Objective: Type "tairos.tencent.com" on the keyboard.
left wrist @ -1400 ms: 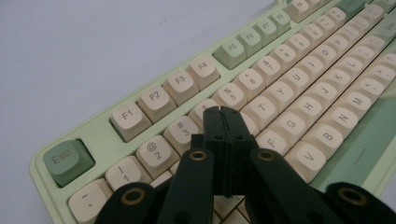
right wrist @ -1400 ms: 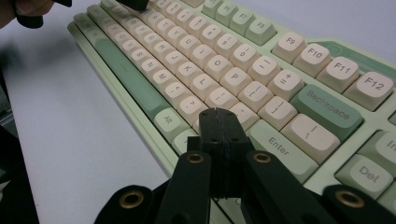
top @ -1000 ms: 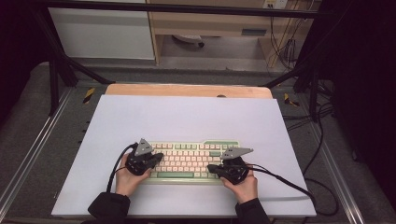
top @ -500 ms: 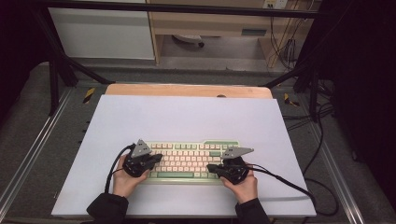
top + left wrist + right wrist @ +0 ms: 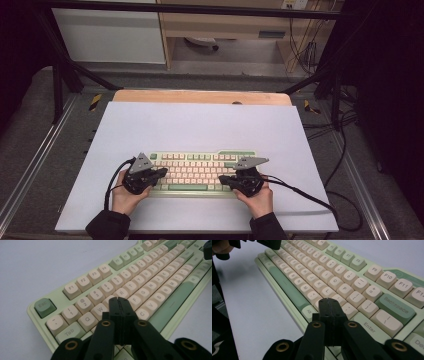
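A pale green keyboard (image 5: 200,172) with cream keys lies near the front of the white table top (image 5: 200,125). My left gripper (image 5: 162,172) hovers over the keyboard's left end, jaws pressed together with nothing between them. In the left gripper view the keyboard (image 5: 140,282) stretches away and the closed left gripper (image 5: 119,301) points over the keys around E and D. My right gripper (image 5: 223,179) sits over the keyboard's right part, also shut and empty. In the right gripper view the right gripper (image 5: 329,302) hangs above the keys left of Enter on the keyboard (image 5: 342,277).
A wooden strip (image 5: 200,96) runs along the table's far edge. Cables (image 5: 320,200) trail off the right gripper across the table's right side. Metal frame rails (image 5: 30,165) flank the table. The other hand's gripper (image 5: 262,243) shows at the top left of the right gripper view.
The left hand with its gripper has shifted slightly over the keyboard's left end. The right gripper has stayed where it was.
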`<control>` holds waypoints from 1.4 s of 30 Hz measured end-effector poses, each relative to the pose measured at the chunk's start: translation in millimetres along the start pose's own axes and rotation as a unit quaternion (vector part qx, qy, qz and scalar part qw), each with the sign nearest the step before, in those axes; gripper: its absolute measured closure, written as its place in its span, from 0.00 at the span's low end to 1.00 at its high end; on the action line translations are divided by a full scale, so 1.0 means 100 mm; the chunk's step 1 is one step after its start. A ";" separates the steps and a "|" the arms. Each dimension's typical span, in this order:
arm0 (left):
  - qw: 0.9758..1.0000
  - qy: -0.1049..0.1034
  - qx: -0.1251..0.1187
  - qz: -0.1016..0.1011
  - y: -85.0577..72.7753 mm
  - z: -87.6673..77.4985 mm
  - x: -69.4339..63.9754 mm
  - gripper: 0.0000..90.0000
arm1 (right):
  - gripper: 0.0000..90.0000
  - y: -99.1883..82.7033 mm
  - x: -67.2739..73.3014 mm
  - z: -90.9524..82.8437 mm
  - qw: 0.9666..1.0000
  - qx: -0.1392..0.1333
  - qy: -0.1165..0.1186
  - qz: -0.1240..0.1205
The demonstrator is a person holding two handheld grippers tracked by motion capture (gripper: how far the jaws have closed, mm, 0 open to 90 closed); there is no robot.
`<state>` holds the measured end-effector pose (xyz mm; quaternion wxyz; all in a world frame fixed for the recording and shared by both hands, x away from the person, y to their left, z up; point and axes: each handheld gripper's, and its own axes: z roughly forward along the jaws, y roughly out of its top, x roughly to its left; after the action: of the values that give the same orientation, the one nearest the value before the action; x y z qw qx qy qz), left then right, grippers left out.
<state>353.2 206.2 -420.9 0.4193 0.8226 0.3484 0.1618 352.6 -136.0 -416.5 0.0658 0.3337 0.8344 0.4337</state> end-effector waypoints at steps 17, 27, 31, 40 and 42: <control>1.000 0.000 0.003 -0.001 -0.11 -0.11 0.05 1.00 | 1.00 0.18 0.13 0.18 1.000 -0.004 0.009 -0.009; 1.000 0.001 0.002 -0.006 -0.14 -0.12 0.07 1.00 | 1.00 0.29 0.23 0.39 1.000 0.000 0.015 -0.015; 1.000 0.001 0.001 -0.007 -0.14 -0.12 0.08 1.00 | 1.00 0.29 0.24 0.47 1.000 0.003 0.020 -0.011; 1.000 0.000 0.001 -0.007 -0.14 -0.11 0.08 1.00 | 1.00 0.28 0.27 0.59 1.000 0.009 0.024 -0.012; 1.000 0.001 0.001 -0.007 -0.13 -0.12 0.08 1.00 | 1.00 0.30 0.29 0.62 0.999 0.011 0.026 -0.016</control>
<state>346.5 224.2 -424.9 0.4196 0.8203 0.3544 0.1592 370.0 -63.6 -426.6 0.0477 0.3101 0.8456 0.4320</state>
